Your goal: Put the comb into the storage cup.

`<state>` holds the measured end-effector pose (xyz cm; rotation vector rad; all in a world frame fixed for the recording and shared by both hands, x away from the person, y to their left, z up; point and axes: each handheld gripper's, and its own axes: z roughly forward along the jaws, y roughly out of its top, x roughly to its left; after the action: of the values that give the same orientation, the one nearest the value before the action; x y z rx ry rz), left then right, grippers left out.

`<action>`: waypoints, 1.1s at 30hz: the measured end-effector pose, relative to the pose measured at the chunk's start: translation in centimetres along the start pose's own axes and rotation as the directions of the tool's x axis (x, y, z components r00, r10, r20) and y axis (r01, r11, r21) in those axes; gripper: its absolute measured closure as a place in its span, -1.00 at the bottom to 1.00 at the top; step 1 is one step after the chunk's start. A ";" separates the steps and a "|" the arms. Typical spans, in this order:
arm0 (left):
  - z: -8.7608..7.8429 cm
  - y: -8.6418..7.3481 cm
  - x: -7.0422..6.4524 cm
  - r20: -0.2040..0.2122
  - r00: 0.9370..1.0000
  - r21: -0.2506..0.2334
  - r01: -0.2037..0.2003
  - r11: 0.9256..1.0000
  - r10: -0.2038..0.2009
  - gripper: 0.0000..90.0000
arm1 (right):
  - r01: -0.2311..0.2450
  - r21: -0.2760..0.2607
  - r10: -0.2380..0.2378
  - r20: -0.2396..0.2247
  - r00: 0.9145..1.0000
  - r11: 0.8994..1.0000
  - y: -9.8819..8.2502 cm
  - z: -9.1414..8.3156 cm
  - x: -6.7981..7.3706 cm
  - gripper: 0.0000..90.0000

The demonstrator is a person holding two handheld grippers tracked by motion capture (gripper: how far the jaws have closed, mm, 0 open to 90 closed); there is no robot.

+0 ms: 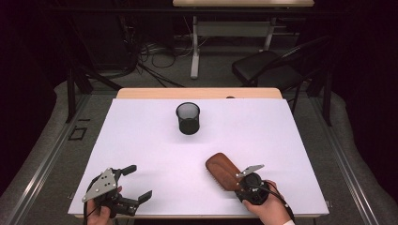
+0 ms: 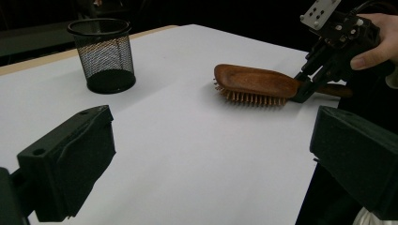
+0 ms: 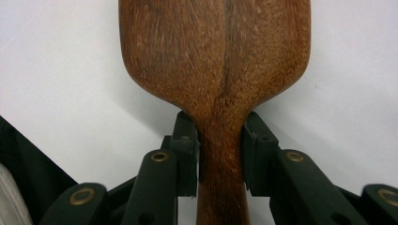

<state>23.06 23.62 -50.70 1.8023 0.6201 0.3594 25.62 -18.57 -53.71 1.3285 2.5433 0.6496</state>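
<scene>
The right gripper is at the near right of the table, its jaws set on either side of the narrow neck of the wooden hairbrush, just where the handle widens into the paddle. In the right gripper view the two black pads flank that neck and look to be touching the wood on both sides, so I call that a grip, with the jaws drawn in narrow.

The brush lies bristles down on the white surface near the right part of the near edge, its head pointing away toward the middle. From the left gripper view the bristles rest on the table, so nothing is lifted yet.

To do this well, I'd want the squeeze firm and square on the neck before any lift. That taper could let the brush slide or tip head-down, since the paddle is the heavy end. Come up straight and keep it level.

The left gripper waits at the near left corner, jaws spread wide, nothing between them.

Toward the far edge, around the middle, stands a black mesh cup, upright. I see nothing poking above its rim, and through the mesh it looks empty.
</scene>
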 end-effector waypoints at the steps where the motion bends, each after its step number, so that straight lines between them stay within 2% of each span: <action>1: 0.0 0.0 0.0 0.000 1.000 0.000 0.001 1.000 -0.001 -0.99 | 0.002 0.001 -0.002 0.001 1.000 1.000 0.0 0.0 0.0 0.57; 19: 0.0 0.0 0.0 0.002 1.000 -0.001 -0.001 1.000 0.001 -0.99 | 0.013 0.008 -0.013 0.004 1.000 1.000 -0.1 -0.1 0.0 0.60; 22: 0.0 0.0 0.0 0.003 1.000 -0.001 0.000 1.000 0.000 -0.99 | 0.011 -0.010 -0.011 0.005 1.000 1.000 -0.2 0.0 0.0 0.60; 25: 0.0 0.0 0.1 0.003 1.000 -0.001 0.000 1.000 0.000 -0.99 | 0.012 -0.001 -0.012 0.014 1.000 1.000 -0.2 -0.1 0.2 0.60; 33: 0.0 0.0 0.1 0.003 1.000 -0.004 0.000 1.000 0.000 -0.99 | 0.042 -0.030 -0.041 0.041 0.998 0.999 -0.4 -0.1 0.5 0.60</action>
<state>23.09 23.65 -50.74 1.7984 0.6174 0.3576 25.02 -18.43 -53.81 1.2626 2.5115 0.6447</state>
